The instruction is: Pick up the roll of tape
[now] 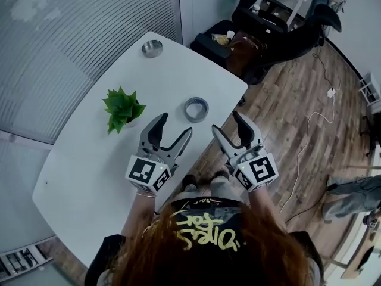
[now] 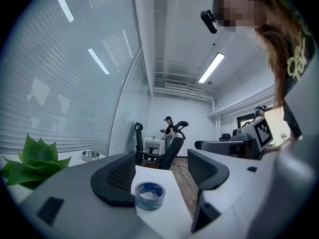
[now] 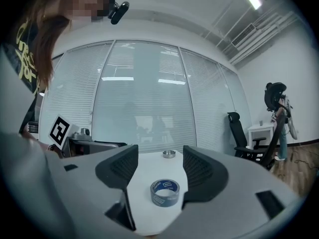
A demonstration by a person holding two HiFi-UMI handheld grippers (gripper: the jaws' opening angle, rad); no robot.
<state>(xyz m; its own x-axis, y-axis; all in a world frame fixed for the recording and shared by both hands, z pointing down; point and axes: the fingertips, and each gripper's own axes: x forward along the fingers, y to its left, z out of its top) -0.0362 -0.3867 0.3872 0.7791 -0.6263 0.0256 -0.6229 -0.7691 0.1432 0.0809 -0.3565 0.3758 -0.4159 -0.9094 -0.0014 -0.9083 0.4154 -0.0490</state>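
Roll of tape (image 1: 196, 109) lay flat on the white bench (image 1: 89, 159), hole up, close to the long edge where the person stood and toward its far end. Both grippers were held level just short of it, each with jaws spread wide and nothing between the pads. The left gripper (image 1: 175, 124) sat over the bench near that same edge; the right gripper (image 1: 227, 121) hung just off the edge, over the wood floor (image 1: 286, 118). The tape showed low between the jaws in both gripper views. In the left gripper view one jaw overlapped the roll, but it looked in front of it rather than touching; hard to be sure. A small green plant (image 1: 123, 107) stood mid-bench toward the window-side edge, well apart from the tape. A metal bowl (image 1: 152, 48) sat near the far corner.
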